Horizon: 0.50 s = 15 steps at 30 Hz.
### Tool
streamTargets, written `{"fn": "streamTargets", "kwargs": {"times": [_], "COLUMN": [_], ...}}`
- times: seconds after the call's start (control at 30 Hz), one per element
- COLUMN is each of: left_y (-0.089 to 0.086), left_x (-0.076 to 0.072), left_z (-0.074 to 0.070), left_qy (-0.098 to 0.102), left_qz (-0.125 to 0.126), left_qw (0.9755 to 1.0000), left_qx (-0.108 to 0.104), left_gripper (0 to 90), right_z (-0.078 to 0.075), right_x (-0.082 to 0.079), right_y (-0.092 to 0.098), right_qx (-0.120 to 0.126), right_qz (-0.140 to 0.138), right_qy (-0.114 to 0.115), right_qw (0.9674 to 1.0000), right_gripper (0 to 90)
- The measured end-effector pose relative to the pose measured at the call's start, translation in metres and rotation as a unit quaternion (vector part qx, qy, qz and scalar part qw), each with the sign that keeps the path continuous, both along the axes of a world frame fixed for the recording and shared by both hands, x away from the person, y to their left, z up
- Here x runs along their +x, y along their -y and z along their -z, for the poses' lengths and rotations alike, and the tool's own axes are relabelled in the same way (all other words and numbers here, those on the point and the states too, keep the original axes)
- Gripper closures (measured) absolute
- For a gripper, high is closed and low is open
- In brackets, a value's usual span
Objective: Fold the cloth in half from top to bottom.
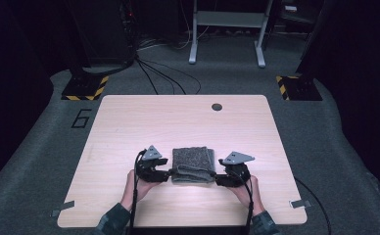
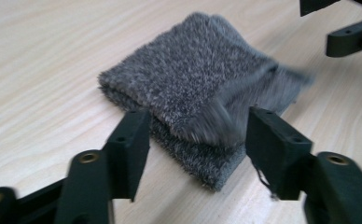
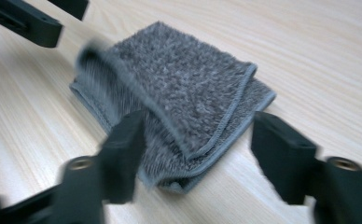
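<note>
One folded grey towel lies on the wooden table, near its front edge, with the left gripper just beside the towel's near-left corner and the right gripper just beside its near-right corner. Both grippers stand open, pads clear of the cloth, holding nothing. The release looks done, so I'd draw both straight back from the towel, jaws kept wide so no pad snags the top layer; two grippers, one towel

The folded towel is grey terry cloth, fuzzy and rough in its pile, with a stitched hem along its edges. It lies on a tabletop of pale wood grain, smooth and matt. Each tool, left and right, has matt black plastic-looking jaws with brassy metal screw inserts.
</note>
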<state>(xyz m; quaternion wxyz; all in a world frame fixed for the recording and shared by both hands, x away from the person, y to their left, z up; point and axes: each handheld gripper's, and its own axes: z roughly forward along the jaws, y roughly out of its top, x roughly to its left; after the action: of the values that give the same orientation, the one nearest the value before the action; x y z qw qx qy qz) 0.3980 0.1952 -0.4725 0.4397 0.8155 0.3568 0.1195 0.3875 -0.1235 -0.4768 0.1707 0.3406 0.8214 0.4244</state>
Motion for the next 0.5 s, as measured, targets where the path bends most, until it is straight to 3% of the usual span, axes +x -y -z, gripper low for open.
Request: {"fn": "streamTargets", "kwargs": {"times": [0.1,0.13,0.2,0.27,0.3,0.4,0.5], "left_y": [0.001,0.005,0.017,0.028,0.032,0.036,0.035], "left_x": [0.008,0.013,0.023,0.03,0.029,0.025,0.02], "left_z": [-0.008,-0.008,-0.001,0.009,0.015,0.029,0.042], "left_qy": [0.012,0.007,0.008,-0.017,-0.019,-0.026,-0.027], "left_qz": [-0.019,-0.022,-0.035,-0.026,-0.026,-0.029,-0.024], "left_qw": [0.9997,0.9997,0.9991,0.9986,0.9978,0.9953,0.9925], "left_qx": [-0.004,-0.001,0.023,0.042,0.058,0.088,0.117], "left_gripper": [29.9,28.5,26.9,25.1,24.3,22.4,21.3], "right_z": [-0.009,-0.01,-0.007,0.002,0.009,0.027,0.037], "right_x": [0.005,0.01,0.022,0.033,0.037,0.038,0.034], "right_y": [0.001,-0.001,-0.008,-0.018,-0.025,-0.033,-0.031], "right_qx": [0.005,0.001,0.002,-0.024,-0.045,-0.08,-0.085], "right_qz": [0.016,0.022,0.037,0.05,0.053,0.058,0.061], "right_qy": [0.002,0.0,-0.008,-0.024,-0.029,-0.045,-0.055], "right_qw": [0.9999,0.9998,0.9993,0.9982,0.9972,0.9941,0.9929], "right_gripper": [23.1,20.2,17.8,14.9,14.9,15.0,14.8]}}
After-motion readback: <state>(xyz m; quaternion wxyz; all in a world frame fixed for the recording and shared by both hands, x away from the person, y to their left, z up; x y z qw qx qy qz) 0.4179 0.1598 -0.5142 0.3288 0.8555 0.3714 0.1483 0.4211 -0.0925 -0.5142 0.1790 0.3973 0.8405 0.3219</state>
